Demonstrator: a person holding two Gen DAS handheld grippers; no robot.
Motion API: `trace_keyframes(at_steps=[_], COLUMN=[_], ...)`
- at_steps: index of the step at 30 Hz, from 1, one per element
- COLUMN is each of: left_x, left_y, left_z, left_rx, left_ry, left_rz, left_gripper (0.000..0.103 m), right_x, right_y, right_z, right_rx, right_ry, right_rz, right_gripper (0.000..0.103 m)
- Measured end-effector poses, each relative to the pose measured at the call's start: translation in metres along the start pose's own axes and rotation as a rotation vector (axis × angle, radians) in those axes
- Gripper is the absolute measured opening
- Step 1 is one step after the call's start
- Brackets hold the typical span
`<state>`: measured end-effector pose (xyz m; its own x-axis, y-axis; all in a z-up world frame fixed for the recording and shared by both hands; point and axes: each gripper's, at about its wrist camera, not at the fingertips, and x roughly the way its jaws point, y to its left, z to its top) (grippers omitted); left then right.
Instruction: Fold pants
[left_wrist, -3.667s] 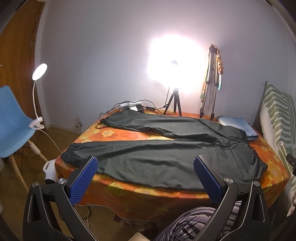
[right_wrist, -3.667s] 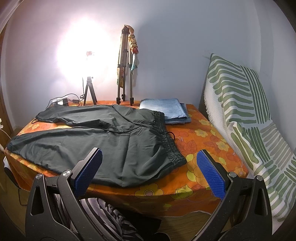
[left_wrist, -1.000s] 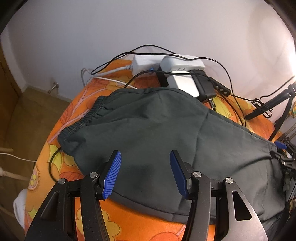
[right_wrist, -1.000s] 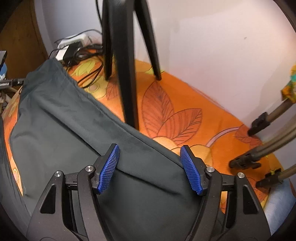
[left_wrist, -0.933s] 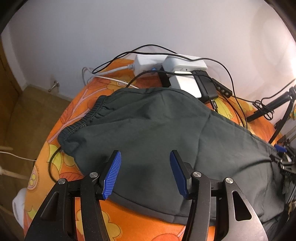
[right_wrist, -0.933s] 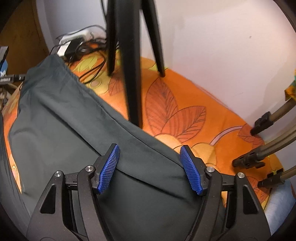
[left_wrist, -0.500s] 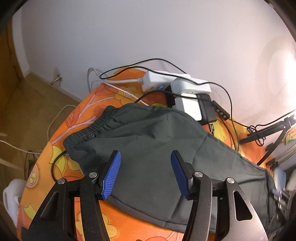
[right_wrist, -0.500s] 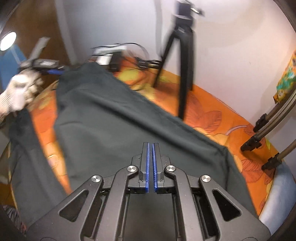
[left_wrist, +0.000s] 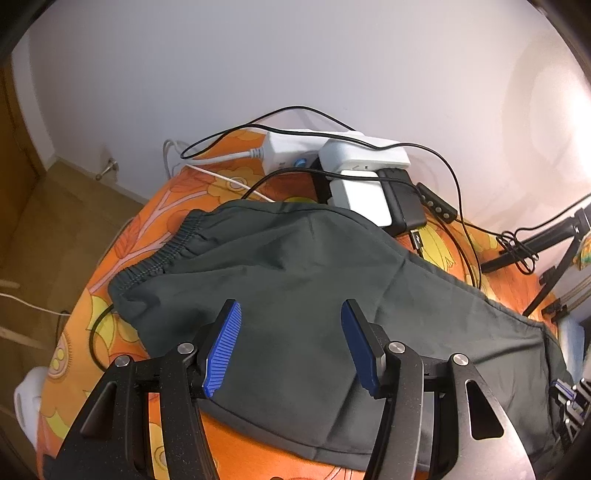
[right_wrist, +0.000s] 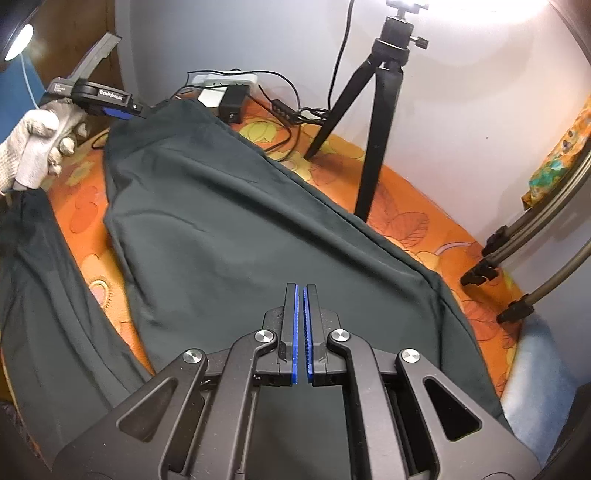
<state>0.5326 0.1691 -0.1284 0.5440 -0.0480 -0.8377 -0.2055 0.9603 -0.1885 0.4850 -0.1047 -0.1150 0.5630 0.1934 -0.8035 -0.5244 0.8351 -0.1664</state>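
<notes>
In the left wrist view, the left hand-held gripper (left_wrist: 291, 345) is seen with its blue pads (left_wrist: 223, 349) standing about half apart above the dark green pants (left_wrist: 303, 266); whether they touch the cloth cannot be told. The elastic cuff (left_wrist: 159, 254) of one leg is laid on the counter (left_wrist: 155, 206) (orange, with a flower print), and a white power strip (left_wrist: 332, 151) with black cables (left_wrist: 454, 184) is found just behind it, by the wall.

In the right wrist view, the right hand-held gripper (right_wrist: 300, 295) is shown fully closed, with the pants (right_wrist: 229, 236) stretched out ahead of its tips; whether cloth is pinched cannot be told. A black tripod (right_wrist: 376, 96) is stood on the counter (right_wrist: 406, 221) just beyond the leg's far edge. At the upper left, the left hand-held gripper (right_wrist: 107, 99) is held by a gloved hand (right_wrist: 40, 144).
</notes>
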Motion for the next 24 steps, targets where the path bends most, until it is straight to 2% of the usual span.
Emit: trace_keyframes(at_steps=[4, 5, 6, 7, 8, 13, 18, 24], left_x=[0.005, 0.006, 0.007, 0.008, 0.008, 0.012, 0.016, 0.02], left_y=[-0.001, -0.002, -0.003, -0.004, -0.005, -0.007, -0.008, -0.006], left_z=[-0.001, -0.002, -0.002, -0.003, -0.003, -0.002, 0.0, 0.002], left_rx=[0.001, 0.007, 0.012, 0.018, 0.02, 0.027, 0.028, 0.023], left_ry=[0.008, 0.011, 0.012, 0.014, 0.014, 0.017, 0.022, 0.023], left_rz=[0.009, 0.013, 0.017, 0.019, 0.019, 0.023, 0.029, 0.036], left_gripper=[0.056, 0.056, 0.056, 0.056, 0.056, 0.056, 0.056, 0.056], right_x=[0.004, 0.006, 0.009, 0.011, 0.014, 0.036, 0.073, 0.101], right_y=[-0.012, -0.016, -0.021, -0.027, -0.033, -0.069, -0.097, -0.106], right_z=[0.002, 0.003, 0.005, 0.007, 0.009, 0.016, 0.025, 0.035], right_rx=[-0.031, -0.04, -0.056, -0.07, -0.082, -0.077, -0.033, -0.023], right_ry=[-0.006, 0.0, 0.004, 0.001, -0.001, 0.02, 0.05, 0.059], right_rz=[-0.029, -0.021, -0.033, -0.055, -0.062, -0.013, -0.004, 0.053], right_gripper=[0.004, 0.012, 0.021, 0.051, 0.071, 0.073, 0.073, 0.073])
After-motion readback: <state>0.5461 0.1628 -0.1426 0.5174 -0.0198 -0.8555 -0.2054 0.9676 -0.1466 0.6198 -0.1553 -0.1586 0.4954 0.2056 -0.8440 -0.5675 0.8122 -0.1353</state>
